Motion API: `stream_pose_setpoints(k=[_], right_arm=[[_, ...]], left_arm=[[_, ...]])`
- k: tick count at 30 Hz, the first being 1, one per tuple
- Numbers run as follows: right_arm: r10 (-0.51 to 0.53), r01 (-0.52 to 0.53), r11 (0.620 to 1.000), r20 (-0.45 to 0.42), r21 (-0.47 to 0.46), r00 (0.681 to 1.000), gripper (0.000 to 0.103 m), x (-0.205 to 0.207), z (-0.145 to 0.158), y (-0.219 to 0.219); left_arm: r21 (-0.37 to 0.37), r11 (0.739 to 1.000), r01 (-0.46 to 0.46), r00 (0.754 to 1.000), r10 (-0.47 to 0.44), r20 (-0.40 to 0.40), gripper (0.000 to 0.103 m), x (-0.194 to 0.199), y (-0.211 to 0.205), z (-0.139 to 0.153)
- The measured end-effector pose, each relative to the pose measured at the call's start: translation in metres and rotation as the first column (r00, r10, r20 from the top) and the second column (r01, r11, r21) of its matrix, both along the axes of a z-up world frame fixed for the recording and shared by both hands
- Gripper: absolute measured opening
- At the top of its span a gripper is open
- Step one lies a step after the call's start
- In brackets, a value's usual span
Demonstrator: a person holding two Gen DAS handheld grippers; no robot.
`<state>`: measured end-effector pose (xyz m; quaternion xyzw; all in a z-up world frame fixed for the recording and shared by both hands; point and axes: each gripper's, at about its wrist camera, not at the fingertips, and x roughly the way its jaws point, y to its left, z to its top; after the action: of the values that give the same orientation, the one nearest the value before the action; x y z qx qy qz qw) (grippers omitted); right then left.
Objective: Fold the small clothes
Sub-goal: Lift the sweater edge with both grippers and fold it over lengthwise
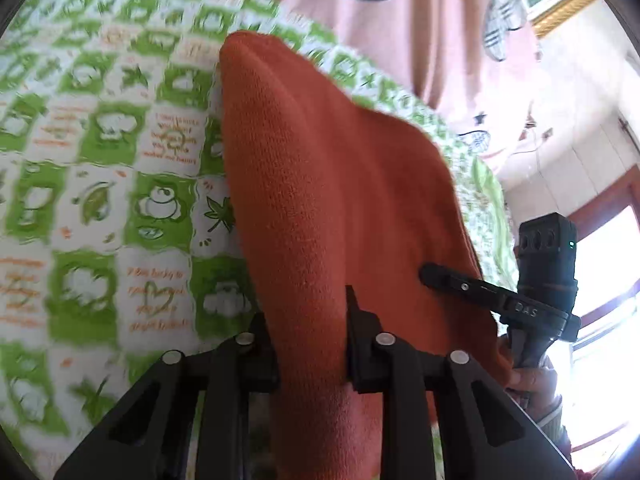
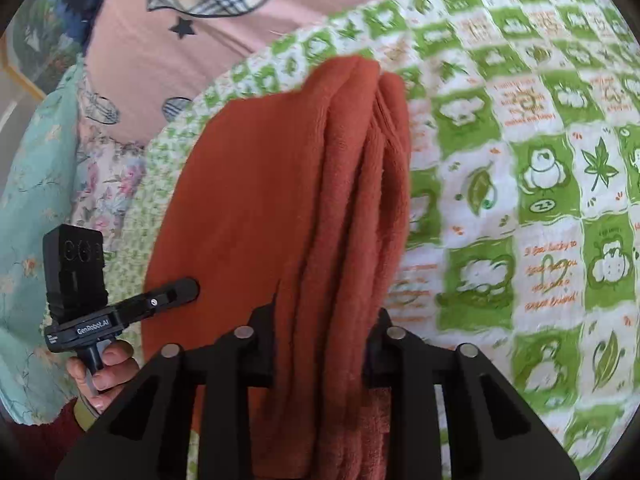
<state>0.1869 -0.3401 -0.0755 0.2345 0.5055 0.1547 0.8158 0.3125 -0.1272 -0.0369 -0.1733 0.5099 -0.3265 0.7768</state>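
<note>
A rust-orange knit garment (image 1: 320, 184) hangs lifted above the green-and-white patterned cloth (image 1: 100, 200). My left gripper (image 1: 308, 340) is shut on one edge of it, fabric bunched between the fingers. My right gripper (image 2: 324, 340) is shut on another edge of the same garment (image 2: 256, 200), which falls in several folds ahead of it. Each gripper shows in the other's view: the right gripper (image 1: 432, 272) pinches the garment at its right side, the left gripper (image 2: 188, 290) at its left side.
The green-and-white checked cloth (image 2: 520, 200) covers the surface under the garment. A pink bedcover with plaid patches (image 2: 192, 12) lies behind it. A floral light-blue fabric (image 2: 28, 200) is at the left. A bright window (image 1: 608, 280) is at the right.
</note>
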Motion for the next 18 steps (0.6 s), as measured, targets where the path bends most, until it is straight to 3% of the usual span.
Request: stream_pose_setpoints(k=[5,11,14,18], right_arm=[[0.099,-0.102,0.993,0.043,0.063,0.994,0.025,-0.018,0.017,0.058],[0.209,-0.215,0.960,0.050,0.178,0.977,0.025,-0.022,0.007,0.136],[0.253,-0.254,0.944,0.029,0.211,0.967,0.025,-0.020,-0.005,0.168],[0.268,-0.264,0.952,-0.007,0.157,0.963,0.025,-0.025,-0.022,0.191]], left_arm=[[0.020,1.000,0.003,0.997,-0.004,0.072,0.022,-0.044,0.046,0.035],[0.049,0.996,-0.068,0.994,0.064,0.085,0.022,-0.095,0.135,0.057],[0.066,0.990,-0.124,0.990,0.119,0.082,0.022,-0.118,0.175,0.060],[0.092,0.978,-0.185,0.983,0.182,0.038,0.023,-0.143,0.223,0.037]])
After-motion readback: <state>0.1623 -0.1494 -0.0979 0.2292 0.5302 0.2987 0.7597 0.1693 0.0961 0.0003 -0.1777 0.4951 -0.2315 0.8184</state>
